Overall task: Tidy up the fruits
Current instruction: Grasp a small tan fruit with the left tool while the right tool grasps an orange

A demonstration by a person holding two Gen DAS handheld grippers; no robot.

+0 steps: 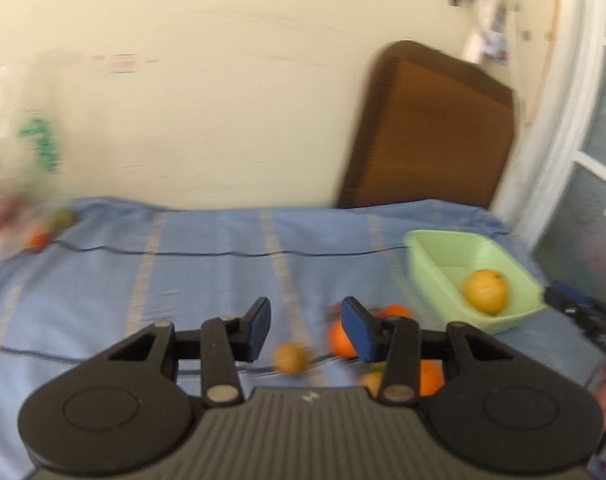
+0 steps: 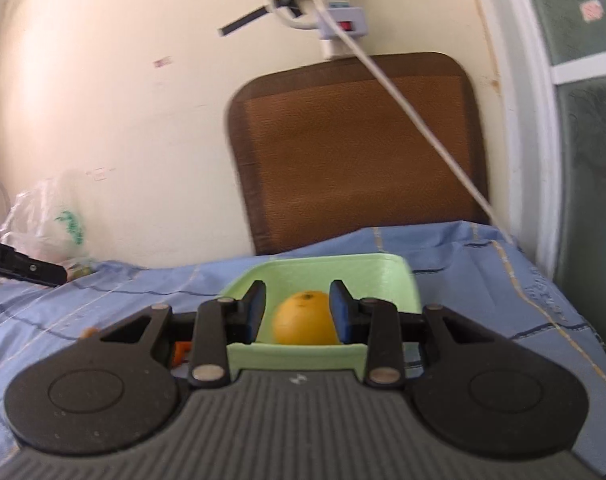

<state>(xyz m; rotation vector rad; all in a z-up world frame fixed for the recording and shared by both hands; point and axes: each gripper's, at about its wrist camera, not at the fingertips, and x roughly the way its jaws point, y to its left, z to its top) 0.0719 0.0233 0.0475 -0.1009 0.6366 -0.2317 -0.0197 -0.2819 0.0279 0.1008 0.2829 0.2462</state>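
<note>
Bedsheet [image 1: 207, 276], blue, runs bare across left and centre. Green tub [image 1: 431, 256] near right edge holds one yellow fruit [image 1: 485, 292]. Several blurred oranges [image 1: 341, 340] lie near it. Left gripper [image 1: 305, 330] and right gripper [image 2: 297, 312]: released, empty.

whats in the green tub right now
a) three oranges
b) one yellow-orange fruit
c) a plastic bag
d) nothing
b: both wrist views show a single yellow-orange fruit lying inside the green tub, while the other fruits lie outside it on the blue cloth.
</note>
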